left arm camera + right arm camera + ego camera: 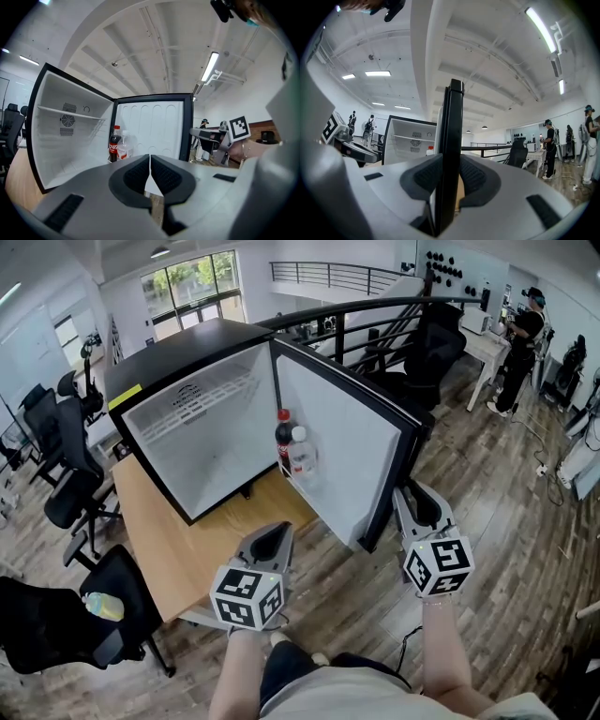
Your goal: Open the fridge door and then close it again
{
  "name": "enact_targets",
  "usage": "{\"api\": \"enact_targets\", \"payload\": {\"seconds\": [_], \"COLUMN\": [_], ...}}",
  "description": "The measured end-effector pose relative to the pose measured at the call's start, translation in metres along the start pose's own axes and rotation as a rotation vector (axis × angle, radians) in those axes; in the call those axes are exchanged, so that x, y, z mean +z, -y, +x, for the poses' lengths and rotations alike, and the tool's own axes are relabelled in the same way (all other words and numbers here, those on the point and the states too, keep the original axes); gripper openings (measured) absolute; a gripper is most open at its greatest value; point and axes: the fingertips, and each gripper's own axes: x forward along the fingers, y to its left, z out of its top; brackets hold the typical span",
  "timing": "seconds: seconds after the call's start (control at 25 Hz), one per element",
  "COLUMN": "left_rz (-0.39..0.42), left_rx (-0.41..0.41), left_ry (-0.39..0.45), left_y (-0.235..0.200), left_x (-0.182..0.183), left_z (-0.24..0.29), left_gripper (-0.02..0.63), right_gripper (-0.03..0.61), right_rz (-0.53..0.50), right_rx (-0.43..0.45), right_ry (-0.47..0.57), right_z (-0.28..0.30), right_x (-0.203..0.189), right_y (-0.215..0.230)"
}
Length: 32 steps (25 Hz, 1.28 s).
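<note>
Two grippers, one at work: the right gripper (449,174) has its jaws clamped on the free edge of the fridge door (451,117), whose dark rim stands upright between the pads at the centre of the right gripper view. The left gripper (150,172), low in the head view's centre, has its jaws pressed together on nothing and points toward the open cabinet. The fridge (202,418) sits on a wooden table (178,549) in the upper left of the head view. Its door is swung wide toward the centre, with a cola bottle (283,435) and a clear bottle (301,452) on the door's inner shelf. The opening looks complete, so closing appears to be next. That calls for keeping the clamp and guiding the edge leftward along the hinge's arc until the door meets the cabinet, gently enough not to topple the bottles.
</note>
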Motion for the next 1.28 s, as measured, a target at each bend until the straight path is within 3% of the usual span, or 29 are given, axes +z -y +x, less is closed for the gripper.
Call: {"api": "enact_targets", "payload": {"seconds": [0.6, 1.28], "left_rz": [0.008, -0.012], "left_rx": [-0.015, 0.011], "left_ry": [0.007, 0.019], "left_y": [0.012, 0.01], "left_x": [0.005, -0.004], "left_z": [-0.002, -0.025], "left_gripper": [0.011, 0.011], "right_gripper": [0.106, 0.11], "right_rz": [0.002, -0.011], "right_rx": [0.025, 0.245], "right_ry": [-0.011, 0.03], "right_z": [-0.005, -0.023], "right_x": [0.001, 0.01], "right_y": [-0.002, -0.074]}}
